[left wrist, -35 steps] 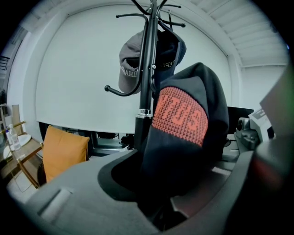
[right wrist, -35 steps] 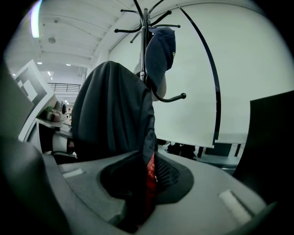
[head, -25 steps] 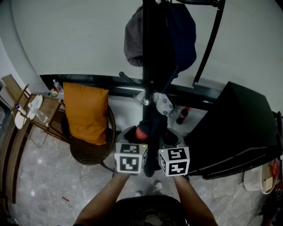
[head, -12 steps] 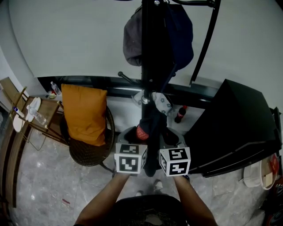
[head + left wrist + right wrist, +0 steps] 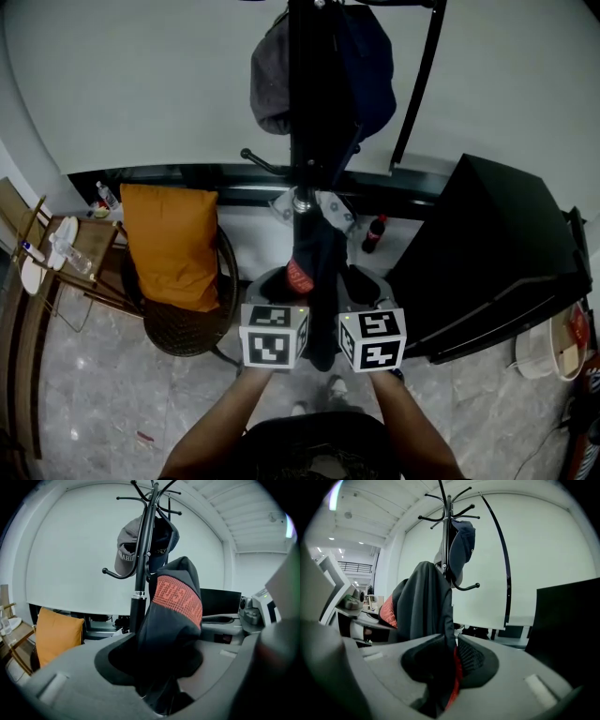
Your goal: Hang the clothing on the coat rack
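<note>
Left tool has just been opening its jaws, garment pinched between; right tool grips it too, ready for the rack.

The left gripper had just been opening its jaws a little, with the dark garment between them. In the head view, the coat rack slid slightly left.

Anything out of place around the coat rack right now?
A cola bottle stands on the floor beside the coat rack, where a foot could knock it. Otherwise nothing looks spilled or toppled.
</note>
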The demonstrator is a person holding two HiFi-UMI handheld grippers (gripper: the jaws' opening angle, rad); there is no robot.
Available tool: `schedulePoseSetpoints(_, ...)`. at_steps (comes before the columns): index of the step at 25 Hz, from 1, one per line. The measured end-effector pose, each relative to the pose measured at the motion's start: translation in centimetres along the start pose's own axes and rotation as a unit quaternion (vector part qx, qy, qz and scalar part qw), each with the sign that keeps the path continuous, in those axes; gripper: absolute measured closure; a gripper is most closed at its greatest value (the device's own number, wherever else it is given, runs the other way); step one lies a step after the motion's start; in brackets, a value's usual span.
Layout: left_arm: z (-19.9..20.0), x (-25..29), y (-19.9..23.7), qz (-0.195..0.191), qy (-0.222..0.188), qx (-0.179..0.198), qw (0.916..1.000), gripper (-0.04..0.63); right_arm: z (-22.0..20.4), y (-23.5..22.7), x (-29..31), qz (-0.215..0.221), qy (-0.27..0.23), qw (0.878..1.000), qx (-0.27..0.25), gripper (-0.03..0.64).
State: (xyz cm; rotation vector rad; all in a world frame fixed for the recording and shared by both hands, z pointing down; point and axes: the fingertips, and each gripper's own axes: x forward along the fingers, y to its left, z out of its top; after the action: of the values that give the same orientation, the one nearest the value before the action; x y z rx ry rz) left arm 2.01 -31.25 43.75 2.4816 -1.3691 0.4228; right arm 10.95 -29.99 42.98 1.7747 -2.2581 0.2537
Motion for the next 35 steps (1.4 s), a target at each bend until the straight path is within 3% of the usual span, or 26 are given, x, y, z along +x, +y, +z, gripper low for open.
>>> schedulePoseSetpoints(10,-0.4,-1.4,-0.9,-0.025,-0.005,-0.002,0.9997,0.460,-0.4,0.7,-2.2,-0.022,0.006,1.000,-0.005,0.545)
schedulePoseSetpoints(18,-0.8,-2.0,-1.7,-0.032,-0.004,-0.007,0.9995,0.460,-0.2,1.3,-3.1,0.003,0.012,1.000,0.019,0.545)
schedulePoseSetpoints(35,-0.7,-5.5,-3.7,0.025,-0.020,-0.021,0.9993,0.462,0.0,2.4,-6.1,0.072,0.000,0.997,0.001,0.545)
